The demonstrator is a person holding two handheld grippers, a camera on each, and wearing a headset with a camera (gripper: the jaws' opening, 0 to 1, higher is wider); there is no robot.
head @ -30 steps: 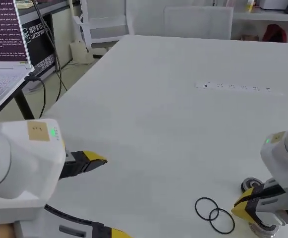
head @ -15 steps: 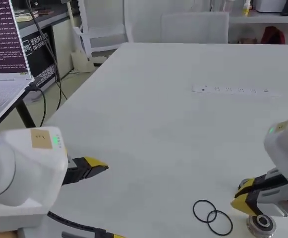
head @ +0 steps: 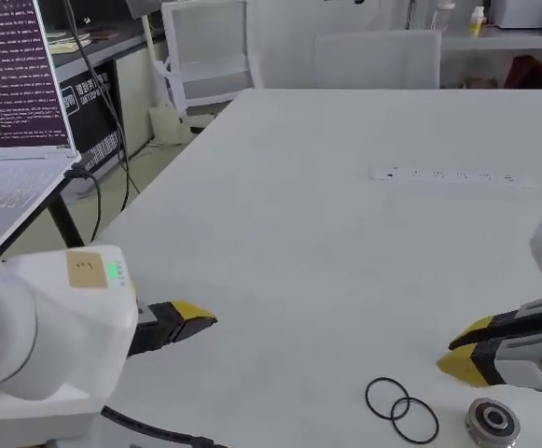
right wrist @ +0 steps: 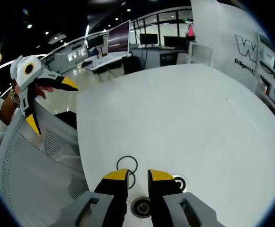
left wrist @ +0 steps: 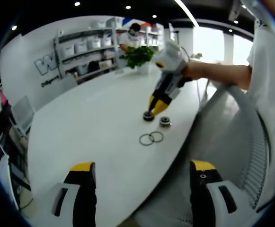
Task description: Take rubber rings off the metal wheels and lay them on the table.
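Two black rubber rings (head: 401, 409) lie overlapping on the white table (head: 326, 233), also seen as rings (right wrist: 127, 164) in the right gripper view. One metal wheel (head: 491, 420) stands just right of them. My right gripper (head: 462, 353) hovers above it, jaws a narrow gap apart and nothing between them. In the right gripper view the wheel (right wrist: 142, 206) shows under the right gripper (right wrist: 138, 176), and a second wheel (right wrist: 180, 182) peeks out beside a jaw. My left gripper (left wrist: 142, 166) is wide open at the table's near edge, far from both wheels (left wrist: 165, 121).
A laptop (head: 9, 103) with cables stands on a side desk at the left. A white power strip (head: 448, 175) lies farther back on the table. White chairs (head: 205, 56) stand behind the far edge.
My right gripper has lifted up off the near wheel, which now stands uncovered on the table. The rings and the left gripper have stayed put; the head camera has shifted.
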